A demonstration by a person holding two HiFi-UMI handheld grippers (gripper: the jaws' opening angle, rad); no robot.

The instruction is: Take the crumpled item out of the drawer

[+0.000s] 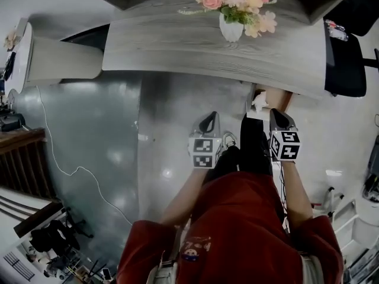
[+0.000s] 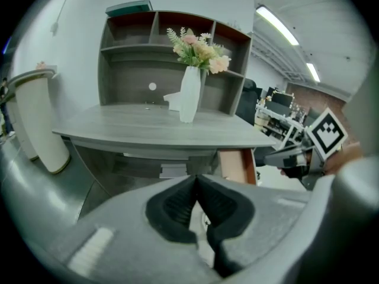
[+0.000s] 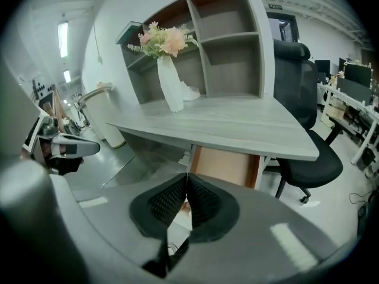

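In the head view a wooden drawer (image 1: 283, 101) stands pulled out from under the grey desk (image 1: 177, 46). A crumpled white item (image 1: 259, 101) lies in the drawer's left part. My left gripper (image 1: 208, 122) hangs over the floor to the left of the drawer, jaws shut and empty. The right gripper (image 1: 278, 116) hovers just in front of the drawer, also shut with nothing held. In the left gripper view the shut gripper (image 2: 196, 179) points at the desk and the drawer's side (image 2: 237, 165). In the right gripper view the shut gripper (image 3: 187, 179) faces the drawer front (image 3: 225, 165).
A white vase of flowers (image 1: 232, 28) stands on the desk, with a shelf unit (image 3: 228, 46) behind it. A black office chair (image 1: 343, 64) sits to the right of the drawer. A white round bin (image 1: 53, 58) is at the left, and a cable (image 1: 71, 170) runs across the floor.
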